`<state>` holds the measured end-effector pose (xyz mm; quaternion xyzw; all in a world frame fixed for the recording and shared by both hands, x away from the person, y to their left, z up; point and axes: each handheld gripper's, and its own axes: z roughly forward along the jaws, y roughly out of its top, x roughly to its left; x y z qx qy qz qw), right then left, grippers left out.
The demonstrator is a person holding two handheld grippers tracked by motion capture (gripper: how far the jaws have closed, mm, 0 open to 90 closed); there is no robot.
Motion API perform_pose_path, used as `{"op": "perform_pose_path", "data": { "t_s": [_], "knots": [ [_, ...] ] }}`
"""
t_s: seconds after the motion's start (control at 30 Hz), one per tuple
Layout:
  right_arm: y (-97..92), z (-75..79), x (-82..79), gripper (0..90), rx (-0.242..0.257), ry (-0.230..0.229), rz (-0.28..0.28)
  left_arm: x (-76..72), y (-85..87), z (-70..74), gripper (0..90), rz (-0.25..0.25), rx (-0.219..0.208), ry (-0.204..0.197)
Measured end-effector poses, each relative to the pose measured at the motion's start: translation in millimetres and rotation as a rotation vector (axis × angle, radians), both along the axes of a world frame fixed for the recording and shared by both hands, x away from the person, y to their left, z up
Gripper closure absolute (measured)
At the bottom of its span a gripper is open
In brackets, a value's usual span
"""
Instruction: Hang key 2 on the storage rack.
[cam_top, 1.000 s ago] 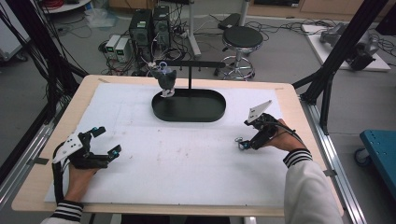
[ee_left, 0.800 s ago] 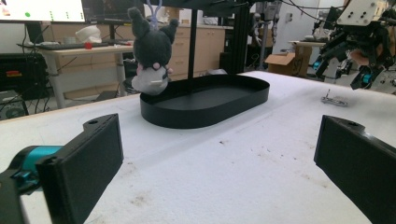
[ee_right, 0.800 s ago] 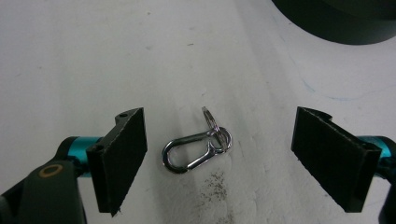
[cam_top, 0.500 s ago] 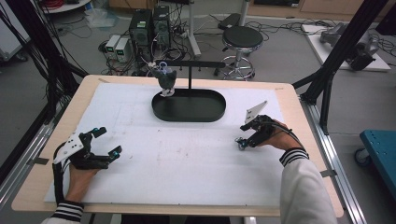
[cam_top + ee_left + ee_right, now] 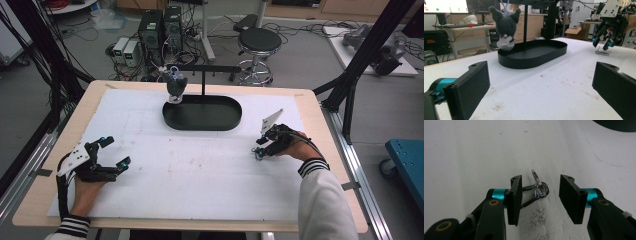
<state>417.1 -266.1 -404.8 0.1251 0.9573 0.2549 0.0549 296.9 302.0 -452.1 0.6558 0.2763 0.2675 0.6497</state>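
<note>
Nearest the person, the left gripper (image 5: 102, 159) rests on the white foam-covered worktop (image 5: 200, 175) at its near left corner. Its fingers (image 5: 466, 87) stand wide apart, with bare white surface between them and nothing in their hold.

Farther in and to the right, the right gripper (image 5: 261, 148) points down at the worktop with its fingers (image 5: 514, 197) partly open. They have just been closing, and a small silver metal key ring with a clip (image 5: 537, 188) lies between them. In the right gripper view the left finger's pad sits against or just beside the clip end of the metal piece, while the right finger stands clear of it with a gap, so the metal piece is not pinched. It lies flat on the white surface, and consists of a thin wire clip joined to a small round loop, with a flat split ring tilted upward from that loop. From the left gripper view it shows as a short shiny bar (image 5: 602, 52) on the worktop just under the right gripper's blue-tipped fingers.

Beyond both, near the far edge of the worktop, stands a black oval metal tray (image 5: 220, 120) with an upright post and crossbar. A dark grey plush toy with pointed ears (image 5: 175, 85) hangs from the bar's left end, over the tray's left rim.
</note>
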Motion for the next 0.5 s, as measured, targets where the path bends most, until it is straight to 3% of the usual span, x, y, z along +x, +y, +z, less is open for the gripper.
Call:
{"op": "perform_pose_path", "data": {
  "t_s": [0.5],
  "knots": [
    [2.8, -1.8, 1.8, 75.9, -0.011, -0.003, 0.010, -0.7, 0.1, -0.4, 1.7, 0.007, -0.002, -0.007]
  ]
}}
